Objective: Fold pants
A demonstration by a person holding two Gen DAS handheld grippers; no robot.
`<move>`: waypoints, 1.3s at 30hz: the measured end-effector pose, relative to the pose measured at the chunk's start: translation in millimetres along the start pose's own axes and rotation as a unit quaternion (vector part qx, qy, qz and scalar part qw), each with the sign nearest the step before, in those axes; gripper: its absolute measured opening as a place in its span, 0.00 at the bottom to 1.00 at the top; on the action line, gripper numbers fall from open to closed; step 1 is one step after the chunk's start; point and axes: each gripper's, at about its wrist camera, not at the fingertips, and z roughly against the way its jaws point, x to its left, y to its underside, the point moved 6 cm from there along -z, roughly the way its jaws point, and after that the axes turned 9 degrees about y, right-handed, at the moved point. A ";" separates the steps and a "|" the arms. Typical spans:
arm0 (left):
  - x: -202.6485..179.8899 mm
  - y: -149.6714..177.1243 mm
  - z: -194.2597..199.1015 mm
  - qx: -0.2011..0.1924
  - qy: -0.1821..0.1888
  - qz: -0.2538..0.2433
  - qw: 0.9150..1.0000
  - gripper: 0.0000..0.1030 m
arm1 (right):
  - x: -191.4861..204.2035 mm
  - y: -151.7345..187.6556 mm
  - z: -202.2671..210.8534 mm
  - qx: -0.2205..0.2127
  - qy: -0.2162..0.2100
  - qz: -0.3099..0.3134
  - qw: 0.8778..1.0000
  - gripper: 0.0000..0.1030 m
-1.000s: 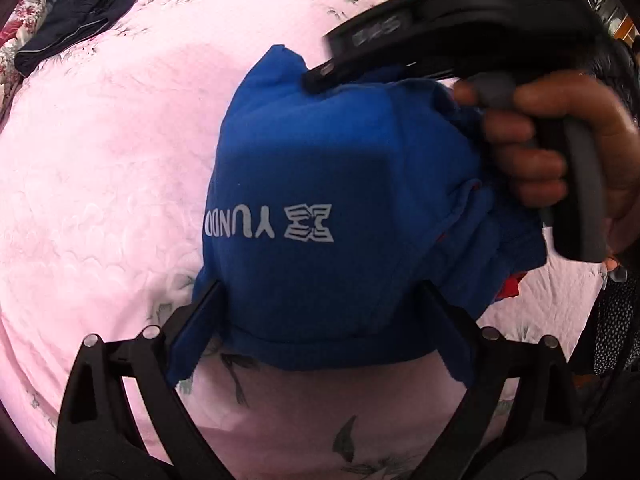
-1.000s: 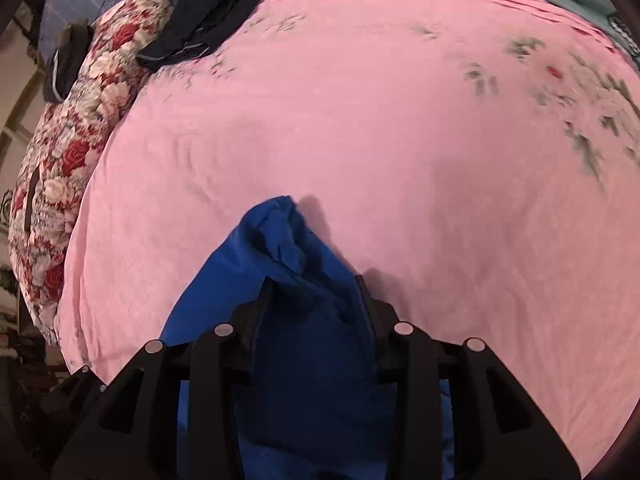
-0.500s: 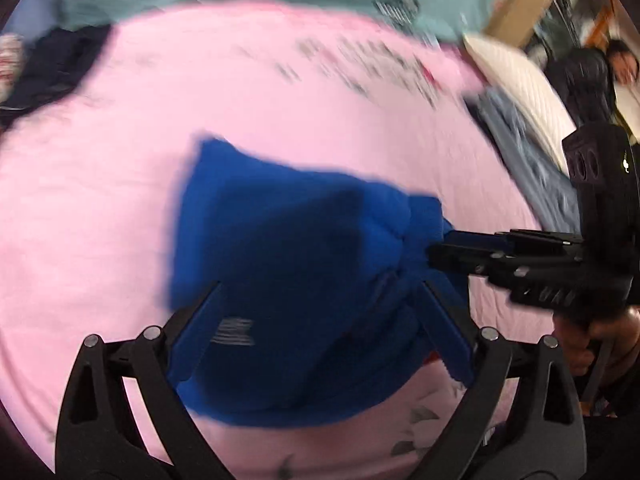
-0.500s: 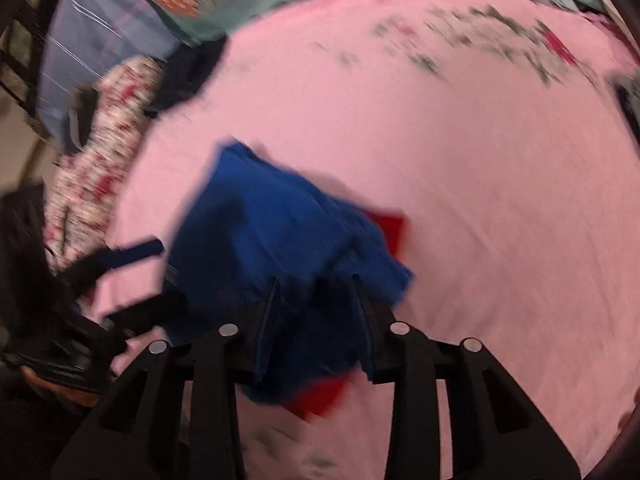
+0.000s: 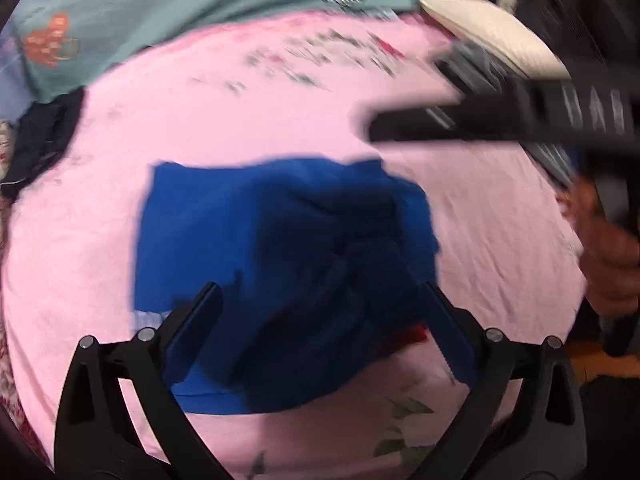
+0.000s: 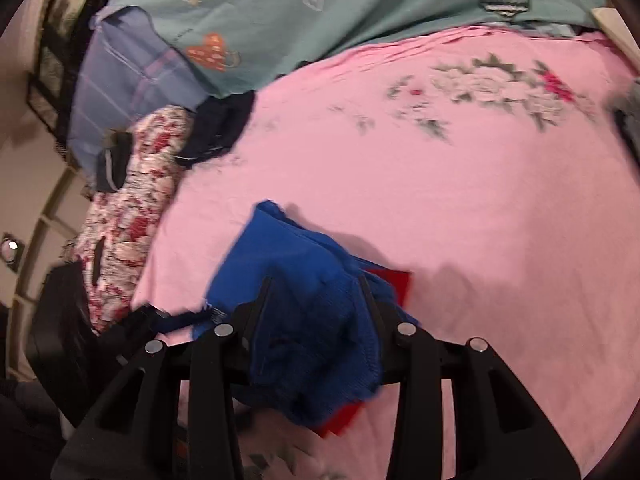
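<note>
The blue pants (image 5: 256, 236) lie bunched on the pink bed sheet (image 5: 248, 120), filling the centre and lower centre of the left wrist view. A dark garment (image 5: 40, 140) sits at the left edge, well apart from them.

Left tongs (image 5: 316, 316): the jaws stand apart, with a thick fold of blue cloth between them. Whether the pads press on the cloth cannot be told.

Right tongs (image 6: 316, 300): the jaws have just been opening a little, yet they hold a gathered bunch of the pants at lower centre of the right wrist view. A red patch (image 6: 390, 280) shows just beside the cloth.

Step in hand, as judged: spreading the garment before the next fold.

Procedure:
1. Keep the right tongs clamped on the bunch; do not loosen further.
2. Confirm that the left tongs hold one edge, not several layers.
3. Draw both tongs apart until the cloth lies flat.
4. Lower the cloth onto bare sheet, clear of the dark garment.

Caution: a bunched grip is likely to trap creases.
</note>
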 end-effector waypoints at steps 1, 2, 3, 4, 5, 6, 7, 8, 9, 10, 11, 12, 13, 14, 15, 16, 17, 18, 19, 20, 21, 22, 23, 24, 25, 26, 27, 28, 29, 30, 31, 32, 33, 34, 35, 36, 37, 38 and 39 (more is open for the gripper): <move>-4.7 9.1 -15.7 0.034 0.016 -0.001 0.999 0.96 | 2.6 -1.6 -9.8 0.006 -0.013 0.001 1.000 0.38; -6.4 15.5 -25.9 0.054 0.010 -0.005 0.998 0.96 | 0.7 -2.3 -23.3 0.027 -0.009 0.001 1.000 0.38; -8.2 20.5 -31.3 0.060 -0.007 -0.019 0.998 0.96 | -4.3 2.9 -38.6 0.056 0.004 0.003 0.998 0.32; -13.9 24.0 -30.9 0.056 -0.019 -0.046 0.997 0.96 | -11.9 11.2 -57.2 0.087 0.034 0.013 0.996 0.29; -16.5 23.7 -27.3 0.051 -0.021 -0.053 0.997 0.96 | -14.3 13.8 -64.1 0.094 0.050 0.027 0.994 0.28; -17.7 23.3 -21.3 0.045 -0.017 -0.055 0.997 0.96 | -9.6 11.4 -62.4 0.093 0.054 0.047 0.993 0.30; -15.2 22.1 -11.1 0.033 -0.015 -0.051 0.998 0.96 | -2.4 7.3 -57.5 0.094 0.061 0.063 0.992 0.31; -9.4 20.8 -0.4 0.018 -0.024 -0.045 0.999 0.96 | 4.5 2.7 -50.3 0.091 0.068 0.078 0.990 0.33; -0.7 19.7 11.8 -0.002 -0.036 -0.034 0.999 0.97 | 17.2 -5.0 -41.7 0.080 0.063 0.093 0.990 0.33; 14.5 19.6 27.1 -0.025 -0.048 -0.011 0.998 0.97 | 26.9 -9.8 -35.8 0.069 0.053 0.103 0.991 0.33; 27.1 20.3 36.9 -0.038 -0.054 0.010 0.998 0.97 | 38.2 -17.8 -30.3 0.056 0.039 0.114 0.991 0.33; 48.2 22.5 50.5 -0.057 -0.051 0.050 0.996 0.97 | 53.9 -27.2 -27.4 0.045 0.023 0.126 0.991 0.33; 63.5 24.5 58.2 -0.067 -0.049 0.079 0.993 0.97 | 64.4 -34.3 -28.6 0.041 0.009 0.130 0.991 0.33; 82.1 27.9 63.2 -0.076 -0.049 0.115 0.989 0.97 | 75.3 -40.6 -33.6 0.041 0.000 0.132 0.990 0.33; 95.7 31.1 62.8 -0.076 -0.052 0.140 0.986 0.97 | 84.2 -46.3 -40.7 0.042 -0.004 0.134 0.990 0.33; 114.0 35.6 56.8 -0.068 -0.058 0.172 0.981 0.97 | 93.5 -53.2 -53.9 0.040 -0.004 0.139 0.989 0.33; 125.4 38.0 52.1 -0.061 -0.061 0.189 0.978 0.97 | 99.4 -56.4 -64.2 0.040 -0.005 0.140 0.989 0.33; 131.3 42.7 45.2 -0.052 -0.064 0.198 0.977 0.97 | 104.1 -59.1 -76.1 0.043 -0.009 0.137 0.990 0.33; 136.0 46.3 34.1 -0.037 -0.065 0.200 0.977 0.96 | 110.2 -60.0 -92.6 0.053 -0.015 0.132 0.990 0.33; 133.9 50.9 24.8 -0.025 -0.064 0.197 0.978 0.97 | 112.8 -58.8 -107.2 0.065 -0.013 0.132 0.989 0.33; 133.2 52.5 19.0 -0.022 -0.061 0.194 0.979 0.98 | 115.6 -56.5 -127.2 0.085 0.002 0.138 0.987 0.33; 133.6 54.0 15.9 -0.023 -0.058 0.194 0.979 0.98 | 109.4 -51.0 -142.7 0.103 0.021 0.145 0.984 0.33; 134.0 54.0 14.7 -0.026 -0.053 0.198 0.978 0.98 | 106.6 -42.7 -158.2 0.119 0.046 0.157 0.979 0.33; 134.6 53.8 13.3 -0.026 -0.048 0.203 0.978 0.98 | 100.9 -35.7 -176.7 0.131 0.096 0.186 0.969 0.32; 137.2 56.1 12.2 -0.027 -0.043 0.211 0.976 0.98 | 94.6 -29.9 -188.4 0.138 0.124 0.205 0.961 0.33; 139.4 57.0 11.8 -0.025 -0.039 0.215 0.976 0.98 | 91.9 -27.0 -193.5 0.131 0.131 0.220 0.958 0.37; 140.4 58.3 10.3 -0.025 -0.034 0.217 0.975 0.98 | 92.1 -26.4 -196.1 0.123 0.142 0.236 0.954 0.43; 140.8 56.3 8.2 -0.025 -0.030 0.219 0.975 0.98 | 92.0 -27.4 -195.6 0.124 0.143 0.232 0.954 0.42; 140.0 55.6 6.7 -0.024 -0.027 0.220 0.975 0.98 | 92.2 -29.7 -193.2 0.128 0.140 0.222 0.956 0.42; 140.4 55.5 7.5 -0.023 -0.026 0.220 0.975 0.98 | 93.2 -32.6 -188.0 0.128 0.138 0.215 0.958 0.42; 140.2 54.9 7.2 -0.022 -0.026 0.219 0.975 0.98 | 96.1 -38.3 -175.7 0.114 0.135 0.209 0.962 0.42; 140.0 54.4 6.8 -0.023 -0.027 0.218 0.975 0.98 | 100.6 -44.1 -160.3 0.100 0.128 0.205 0.965 0.42; 142.4 56.5 6.7 -0.023 -0.027 0.216 0.976 0.98 | 104.7 -47.8 -145.0 0.088 0.117 0.201 0.969 0.43; 142.1 56.2 6.6 -0.023 -0.029 0.213 0.976 0.98 | 108.1 -49.4 -124.7 0.073 0.106 0.198 0.972 0.43; 142.4 55.5 7.3 -0.022 -0.029 0.213 0.976 0.98 | 109.4 -48.5 -106.5 0.063 0.097 0.196 0.974 0.43; 142.8 55.7 7.1 -0.022 -0.029 0.213 0.976 0.98 | 109.4 -45.7 -94.9 0.058 0.092 0.195 0.975 0.43; 142.2 56.2 6.8 -0.021 -0.029 0.213 0.976 0.98 | 107.7 -39.6 -79.6 0.054 0.084 0.193 0.976 0.43; 135.2 57.5 8.3 -0.021 -0.030 0.213 0.976 0.98 | 106.2 -32.2 -70.5 0.052 0.077 0.191 0.977 0.43; 134.2 58.1 7.9 -0.020 -0.031 0.212 0.977 0.98 | 100.6 -17.8 -59.5 0.055 0.070 0.184 0.979 0.43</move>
